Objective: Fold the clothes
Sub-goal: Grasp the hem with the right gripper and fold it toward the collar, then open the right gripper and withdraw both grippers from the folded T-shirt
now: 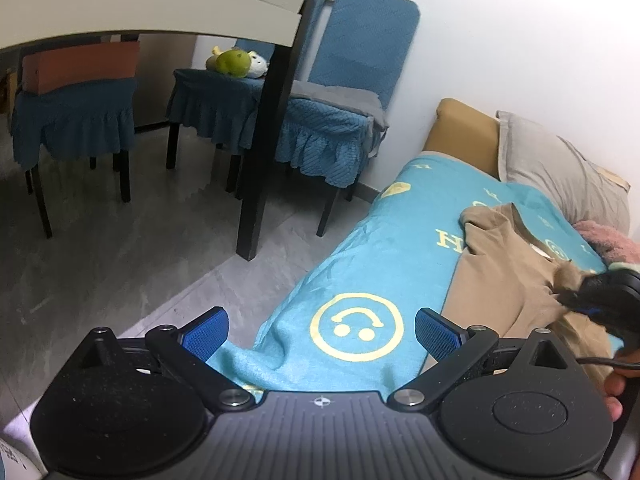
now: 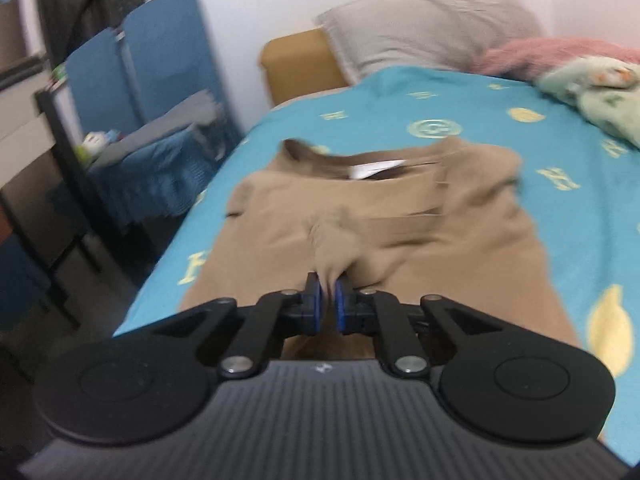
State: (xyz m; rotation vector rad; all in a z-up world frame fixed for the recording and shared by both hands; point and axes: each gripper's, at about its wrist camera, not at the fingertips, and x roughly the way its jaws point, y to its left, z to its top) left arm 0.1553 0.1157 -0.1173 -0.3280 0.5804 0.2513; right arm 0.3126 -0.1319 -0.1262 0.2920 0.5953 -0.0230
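Here the right gripper (image 2: 326,286), low in the centre of its frame, is pinching a bunched fold of the tan shirt (image 2: 400,220), which is lying mid-frame on the turquoise blanket (image 2: 520,128). The left gripper (image 1: 322,330) is hanging open over the blanket's edge, gripping nothing. Drawing the fold across slowly should keep the layers from dragging.

A plain tan shirt (image 2: 400,216) lies on a turquoise bedspread (image 1: 360,264) printed with pale yellow smiley faces and letters. Beyond the bedspread sit a grey pillow (image 2: 424,32) and pink fluffy fabric (image 2: 552,52). Beside it, chair covers (image 1: 340,80) are blue.
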